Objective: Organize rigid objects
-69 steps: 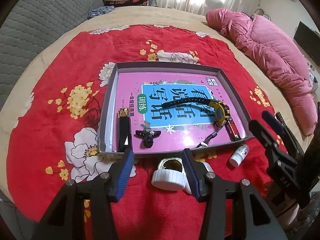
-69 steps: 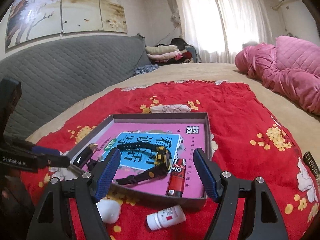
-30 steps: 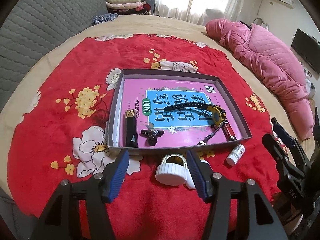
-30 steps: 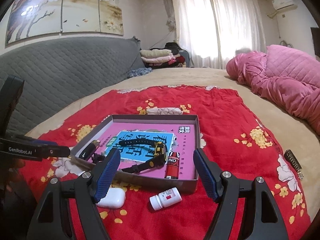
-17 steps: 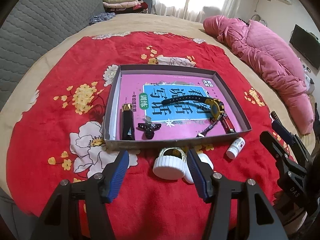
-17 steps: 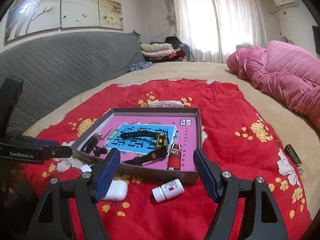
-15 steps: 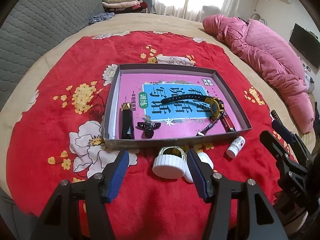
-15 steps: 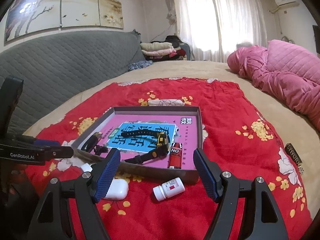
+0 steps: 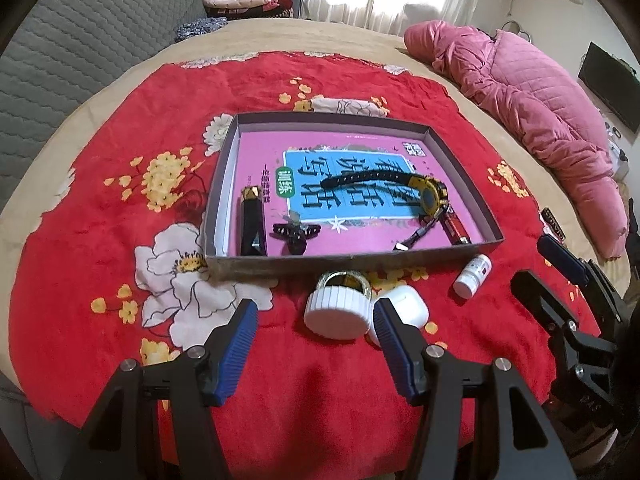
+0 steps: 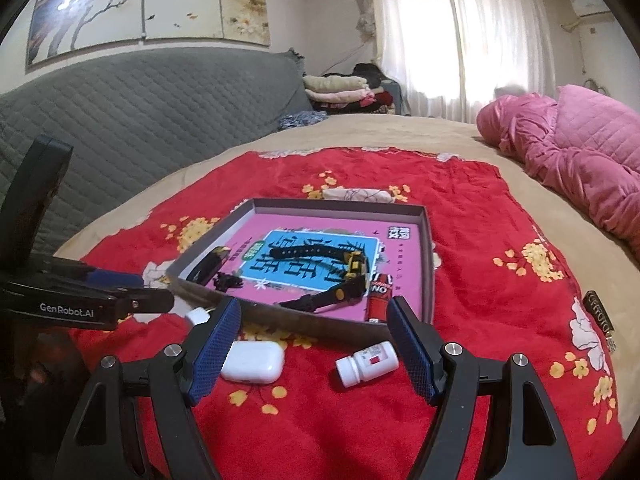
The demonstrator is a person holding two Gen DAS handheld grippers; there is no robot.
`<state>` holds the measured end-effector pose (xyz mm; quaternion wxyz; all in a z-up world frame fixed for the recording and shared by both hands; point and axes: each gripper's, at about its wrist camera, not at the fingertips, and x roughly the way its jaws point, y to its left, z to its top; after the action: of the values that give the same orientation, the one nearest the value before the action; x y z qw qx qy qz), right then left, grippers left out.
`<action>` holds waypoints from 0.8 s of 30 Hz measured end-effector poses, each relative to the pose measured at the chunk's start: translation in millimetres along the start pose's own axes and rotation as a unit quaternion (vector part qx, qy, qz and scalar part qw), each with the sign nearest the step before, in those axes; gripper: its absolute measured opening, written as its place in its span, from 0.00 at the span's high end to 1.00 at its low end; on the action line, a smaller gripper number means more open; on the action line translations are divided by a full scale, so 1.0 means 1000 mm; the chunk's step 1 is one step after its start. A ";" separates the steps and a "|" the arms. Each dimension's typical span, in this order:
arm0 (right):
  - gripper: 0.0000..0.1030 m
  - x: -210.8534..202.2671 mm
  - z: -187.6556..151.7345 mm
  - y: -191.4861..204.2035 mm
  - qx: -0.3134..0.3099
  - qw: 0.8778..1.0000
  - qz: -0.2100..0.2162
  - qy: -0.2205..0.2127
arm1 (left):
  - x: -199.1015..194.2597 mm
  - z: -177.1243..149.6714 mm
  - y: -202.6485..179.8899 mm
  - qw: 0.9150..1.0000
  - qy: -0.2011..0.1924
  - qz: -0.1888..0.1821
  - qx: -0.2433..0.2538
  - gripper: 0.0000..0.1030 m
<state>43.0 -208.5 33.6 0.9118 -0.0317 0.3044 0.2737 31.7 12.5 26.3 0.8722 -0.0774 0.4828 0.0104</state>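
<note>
Shallow grey tray [image 9: 468, 168] sits mid-frame in the left wrist view, on a red floral blanket [image 9: 120, 200] spread over the bed. A pink booklet [image 9: 360, 148] lines its floor. Inside: black-and-yellow wristwatch [image 9: 430, 196] at right of centre, strap running left; red battery [image 9: 456, 230] just beside it toward the tray's lower right corner; black lighter with gold top [image 9: 251, 220] at lower left; small black hair clip [image 9: 295, 233] just right of the lighter.

Outside the tray, below its near wall: white round lid [image 9: 336, 312] with a gold-rimmed object [image 9: 345, 280] behind it, white earbud case [image 9: 404, 308] touching the lid's right side, small white pill bottle [image 9: 473, 276] lying on its side further right.

Left gripper [image 9: 314, 344], bottom centre, jaws spread wide, empty, low over the blanket with the lid between the blue pads.

Right gripper [image 10: 312, 344], jaws also spread wide, empty, with the earbud case [image 10: 252, 362] and pill bottle [image 10: 367, 363] between its fingers. A dark patterned bar [image 10: 600, 316] lies at the blanket's right edge.
</note>
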 end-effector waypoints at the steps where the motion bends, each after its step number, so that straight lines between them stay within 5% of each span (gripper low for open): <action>1: 0.26 0.001 -0.001 0.002 -0.002 1.000 0.004 0.004 | 0.000 -0.001 0.000 1.000 0.002 0.000 0.002 0.42; 24: 0.26 0.015 -0.012 -0.006 0.007 0.998 -0.019 0.052 | 0.014 -0.015 -0.001 0.999 0.031 -0.011 0.001 0.42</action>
<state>49.8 -209.2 14.5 0.9000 -0.0453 0.3523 0.2528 26.7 8.3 6.5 0.8569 -0.0823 0.5088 -0.0016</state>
